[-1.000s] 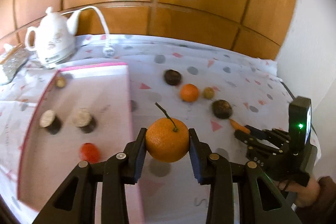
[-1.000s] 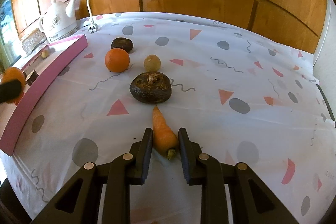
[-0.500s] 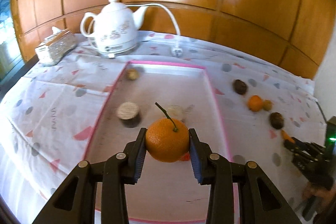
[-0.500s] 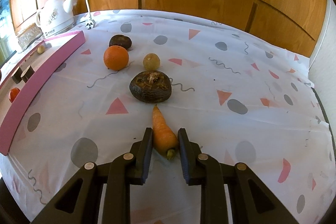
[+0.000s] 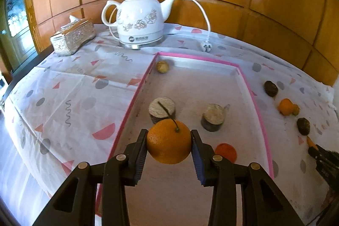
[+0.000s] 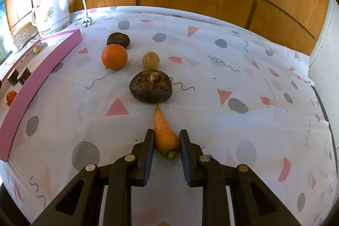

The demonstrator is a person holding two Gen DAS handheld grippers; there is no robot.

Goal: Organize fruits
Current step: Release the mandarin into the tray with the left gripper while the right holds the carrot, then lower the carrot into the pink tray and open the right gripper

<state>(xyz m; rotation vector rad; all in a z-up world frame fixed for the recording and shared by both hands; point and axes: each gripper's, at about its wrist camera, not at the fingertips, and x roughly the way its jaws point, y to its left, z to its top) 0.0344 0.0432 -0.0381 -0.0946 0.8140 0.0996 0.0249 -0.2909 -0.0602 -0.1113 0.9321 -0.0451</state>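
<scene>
A tray (image 5: 257,111) is set on the table (image 5: 70,86), with a kettle (image 5: 139,20) behind it and a tissue box (image 5: 73,36) left of the kettle. In the tray, a small fruit (image 5: 162,66) is placed at the far left corner, two stumps (image 5: 162,108) (image 5: 213,117) mid-tray, a tomato (image 5: 225,151) nearer. Right of the tray, a dark fruit (image 6: 118,39), an orange (image 6: 114,56), a small round fruit (image 6: 150,60), a larger dark fruit (image 6: 150,86) and a carrot (image 6: 164,132) are laid out in a line from far to near.
</scene>
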